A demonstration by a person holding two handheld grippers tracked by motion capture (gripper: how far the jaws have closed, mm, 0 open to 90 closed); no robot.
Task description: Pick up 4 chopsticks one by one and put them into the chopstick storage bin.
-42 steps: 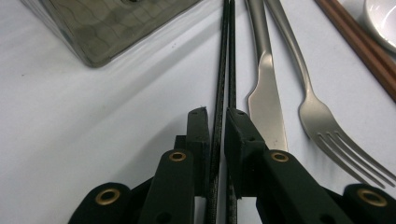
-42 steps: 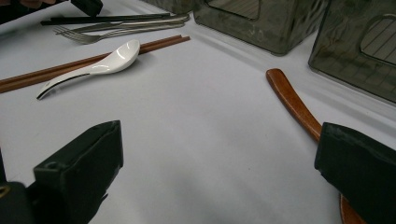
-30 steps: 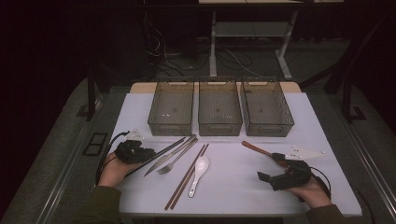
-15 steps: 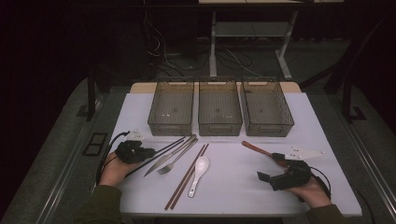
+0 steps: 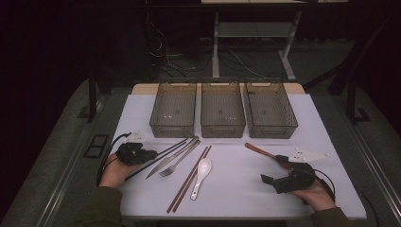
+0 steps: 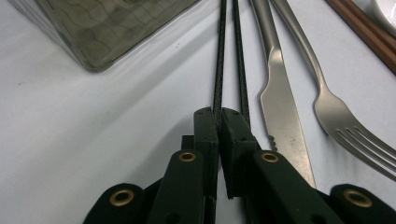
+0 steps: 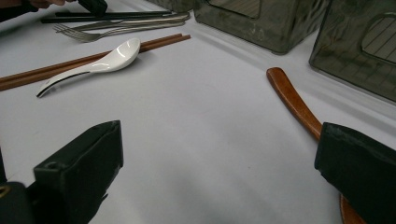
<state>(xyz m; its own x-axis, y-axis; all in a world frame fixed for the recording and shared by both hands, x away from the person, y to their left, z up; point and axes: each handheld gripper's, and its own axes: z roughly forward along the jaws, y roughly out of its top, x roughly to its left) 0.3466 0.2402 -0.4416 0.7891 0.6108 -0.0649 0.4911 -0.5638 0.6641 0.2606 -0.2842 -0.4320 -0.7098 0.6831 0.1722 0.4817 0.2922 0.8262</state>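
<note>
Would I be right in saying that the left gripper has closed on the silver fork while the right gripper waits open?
Not quite: the left gripper has been closing on the black chopsticks, not the fork beside them, as the left gripper view shows. The right gripper does wait open.

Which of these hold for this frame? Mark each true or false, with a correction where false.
1. The left gripper is shut on the black chopsticks. True.
2. The right gripper holds the white spoon. False: its jaws stand open with nothing between them, and the spoon lies apart on the table.
3. Three bins stand in a row. True.
4. The fork lies inside a bin. False: it lies on the table beside the knife.
</note>
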